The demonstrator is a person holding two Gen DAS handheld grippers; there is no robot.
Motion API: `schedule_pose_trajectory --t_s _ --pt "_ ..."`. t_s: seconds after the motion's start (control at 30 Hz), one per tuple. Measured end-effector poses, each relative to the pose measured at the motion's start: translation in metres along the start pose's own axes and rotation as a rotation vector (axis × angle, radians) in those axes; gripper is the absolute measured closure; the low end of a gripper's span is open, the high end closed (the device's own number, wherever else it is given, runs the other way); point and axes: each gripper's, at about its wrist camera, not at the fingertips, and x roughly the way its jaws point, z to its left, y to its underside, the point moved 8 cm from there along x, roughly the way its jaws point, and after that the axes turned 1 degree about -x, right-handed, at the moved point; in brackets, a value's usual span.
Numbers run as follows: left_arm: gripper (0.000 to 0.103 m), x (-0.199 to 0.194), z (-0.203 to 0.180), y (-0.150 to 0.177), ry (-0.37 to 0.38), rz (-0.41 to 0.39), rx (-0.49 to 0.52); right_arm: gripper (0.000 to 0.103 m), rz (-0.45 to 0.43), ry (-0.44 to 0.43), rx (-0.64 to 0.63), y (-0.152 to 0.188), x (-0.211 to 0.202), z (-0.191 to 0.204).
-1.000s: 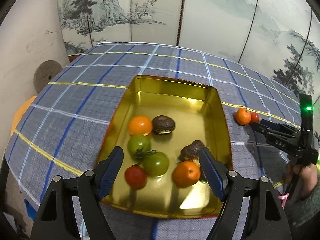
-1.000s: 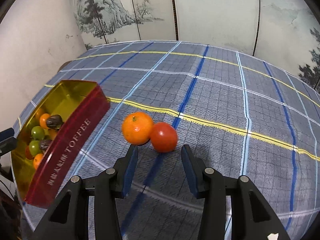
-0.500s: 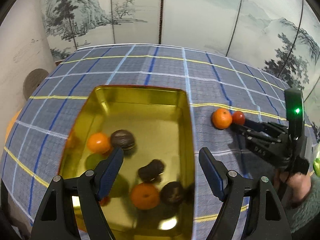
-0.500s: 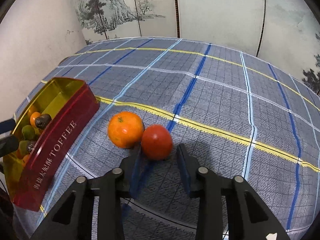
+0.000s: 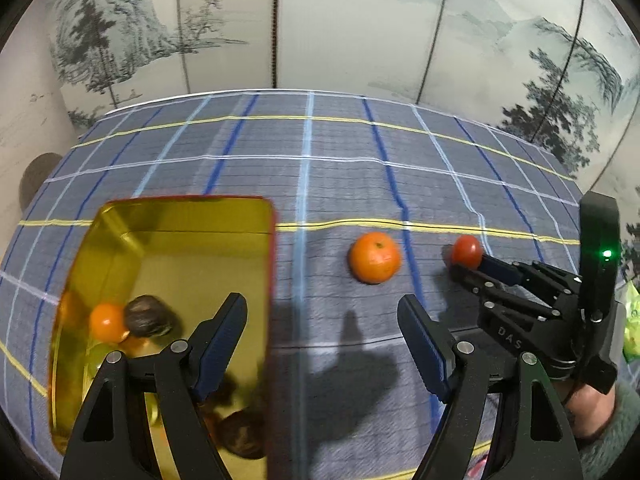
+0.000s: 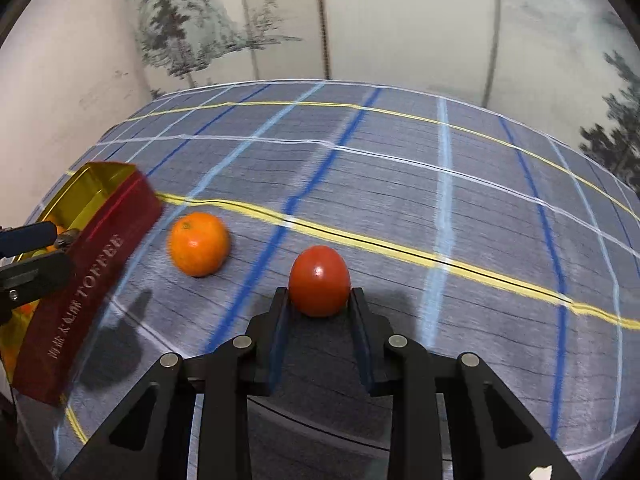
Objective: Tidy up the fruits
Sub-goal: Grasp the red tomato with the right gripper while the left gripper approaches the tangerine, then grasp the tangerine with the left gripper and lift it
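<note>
My right gripper [image 6: 319, 300] is shut on a red tomato [image 6: 319, 280], its fingertips on both sides of it just above the checked cloth; it also shows in the left wrist view [image 5: 466, 251]. An orange mandarin [image 6: 198, 243] lies alone on the cloth to the left of it, also in the left wrist view [image 5: 374, 257]. My left gripper [image 5: 322, 340] is open and empty, hovering beside the gold tin's right wall, short of the mandarin. The gold tin [image 5: 120, 220] holds a mandarin [image 5: 106, 322], dark fruits [image 5: 146, 316] and others hidden behind my finger.
The tin's red outer wall [image 6: 88, 284] reads TOFFEE and stands left of the mandarin. A painted folding screen [image 5: 320, 20] closes off the back of the table. A green object [image 5: 632, 328] lies at the far right edge.
My right gripper has closed on the red tomato and drawn it to the right, away from the mandarin. My left gripper has swung right, from over the tin toward the mandarin.
</note>
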Motion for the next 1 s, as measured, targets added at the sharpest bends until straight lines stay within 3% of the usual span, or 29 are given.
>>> schedule_pose_trajectory --t_s 0.6,1.0 --pt "0.025 0.029 -0.043 -0.014 0.027 0.023 0.065 0.076 -0.005 0.108 0.103 0.022 -0.026 -0.090" --pt "0.035 0.054 -0.054 -0.016 0.046 0.067 0.056 0.075 -0.009 0.104 0.127 0.025 -0.030 -0.102"
